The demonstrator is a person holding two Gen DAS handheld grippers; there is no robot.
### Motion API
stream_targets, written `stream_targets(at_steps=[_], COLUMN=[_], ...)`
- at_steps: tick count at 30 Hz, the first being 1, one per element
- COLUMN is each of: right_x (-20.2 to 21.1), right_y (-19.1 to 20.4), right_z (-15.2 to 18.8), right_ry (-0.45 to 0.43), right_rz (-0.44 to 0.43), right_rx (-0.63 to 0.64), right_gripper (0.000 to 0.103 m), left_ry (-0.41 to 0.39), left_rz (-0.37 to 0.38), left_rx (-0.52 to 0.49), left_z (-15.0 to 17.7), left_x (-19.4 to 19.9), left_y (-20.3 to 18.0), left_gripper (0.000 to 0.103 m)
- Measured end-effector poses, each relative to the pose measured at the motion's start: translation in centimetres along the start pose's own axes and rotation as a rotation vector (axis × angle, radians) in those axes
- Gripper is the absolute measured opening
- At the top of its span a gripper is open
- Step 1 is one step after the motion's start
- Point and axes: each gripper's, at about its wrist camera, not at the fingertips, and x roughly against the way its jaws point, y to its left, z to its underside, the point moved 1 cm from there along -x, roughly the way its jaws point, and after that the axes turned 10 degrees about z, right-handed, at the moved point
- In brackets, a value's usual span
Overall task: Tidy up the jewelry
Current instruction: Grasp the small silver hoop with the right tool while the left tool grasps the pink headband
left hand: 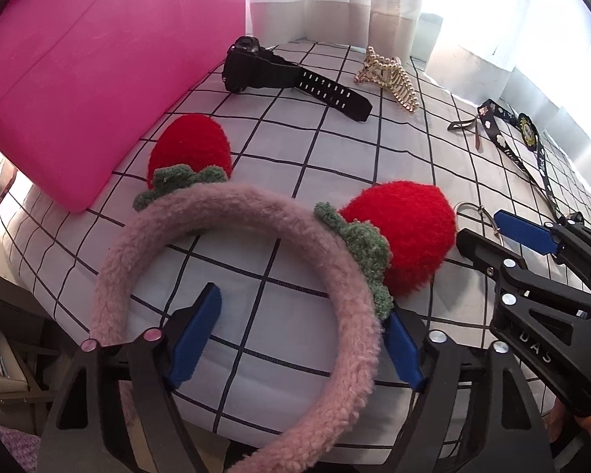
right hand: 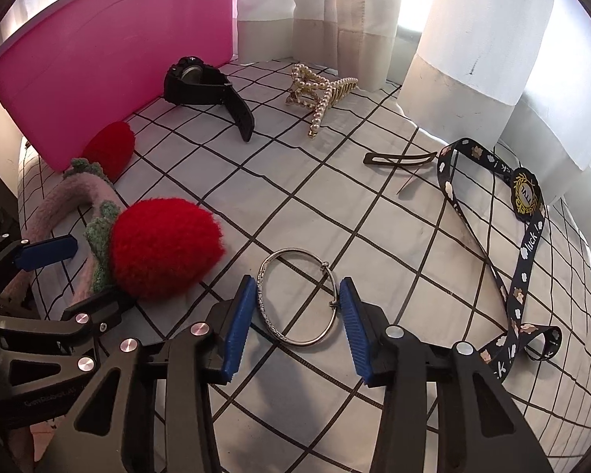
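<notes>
A fuzzy pink headband [left hand: 232, 216] with two red knitted strawberries [left hand: 406, 236] lies on the checked cloth; it also shows in the right wrist view [right hand: 71, 193]. My left gripper [left hand: 295, 335] is open, its blue pads [left hand: 195, 331] on either side of the band's right arm. A silver bangle [right hand: 299, 303] lies flat on the cloth. My right gripper [right hand: 297, 315] is open with a pad at each side of the bangle, not squeezing it. The right gripper shows in the left wrist view [left hand: 488, 236].
A pink plastic bin [right hand: 110, 59] stands at the back left. A black watch [right hand: 205, 86], a pearl hair claw [right hand: 319, 94], a dark hair clip [right hand: 398, 157] and a black printed lanyard [right hand: 528, 228] lie on the cloth. White curtains [right hand: 453, 39] hang behind.
</notes>
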Motion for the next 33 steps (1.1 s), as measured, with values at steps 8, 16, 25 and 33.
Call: stream_targets(at_steps=[8, 16, 25, 33], right_x=[0.3, 0.7, 2.3, 5.1], right_y=[-0.4, -1.3, -2.4, -3.4], right_z=[0.2, 0.8, 0.2, -1.5], right_ry=[-0.003, -0.004, -0.027, -0.084], right_rz=[-0.006, -0.003, 0.008, 0.028], right_rx=[-0.037, -0.069, -0.098, -0.117], right_gripper=[0.042, 0.042, 0.042, 0.042], left_ry=[0.007, -0.038, -0.107, -0.192], left_rz=[0.015, 0.010, 0.017, 0.021], left_rx=[-0.047, -0.064, -0.088, -0.123], left_z=[-0.3, -0.5, -1.9, -3.4], left_x=[0.3, 1.9, 4.7, 8.1], left_y=[-1.3, -1.5, -2.4, -3.6], left_gripper=[0.013, 0.011, 0.011, 0.011])
